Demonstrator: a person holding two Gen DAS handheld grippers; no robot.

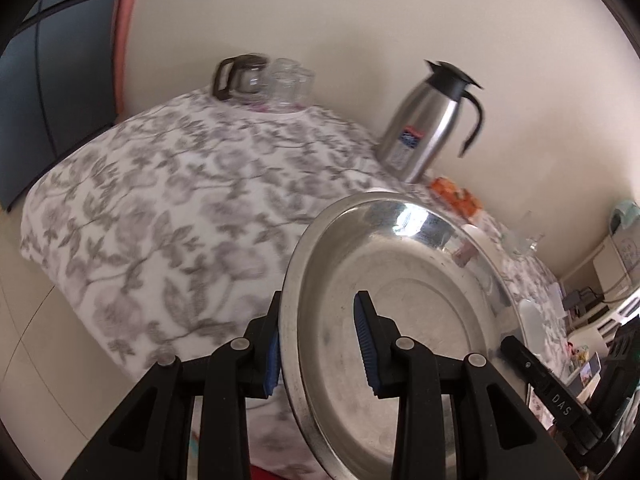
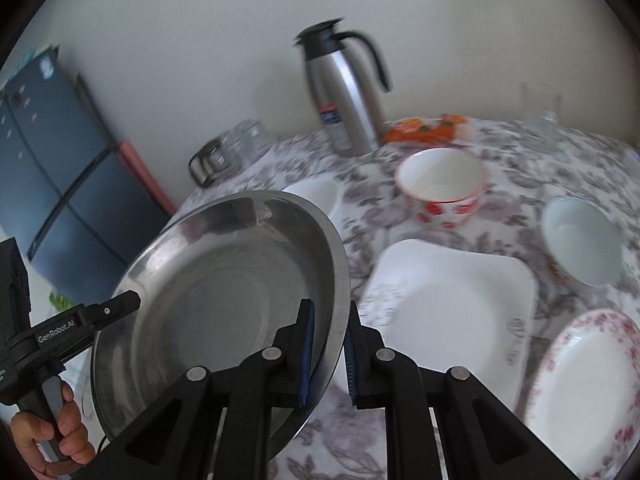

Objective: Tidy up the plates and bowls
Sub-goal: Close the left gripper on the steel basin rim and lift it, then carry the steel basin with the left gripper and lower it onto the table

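The steel pan (image 2: 224,292) is held tilted in the air above the near edge of the table (image 1: 160,208), and little sorting is judged done: the red-patterned bowl (image 2: 442,190), two white bowls (image 2: 582,240), square plate (image 2: 452,308) and floral plate (image 2: 588,384) are still spread apart, unstacked. The pan's rim is pinched on opposite sides by the left tongs (image 1: 320,344) and the right tongs (image 2: 328,354), both nearly pressed together on it.

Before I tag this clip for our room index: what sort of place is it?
Likely a home dining area: a table under a floral tablecloth with bowls and plates, a steel thermos jug, and a dark fridge by the wall.
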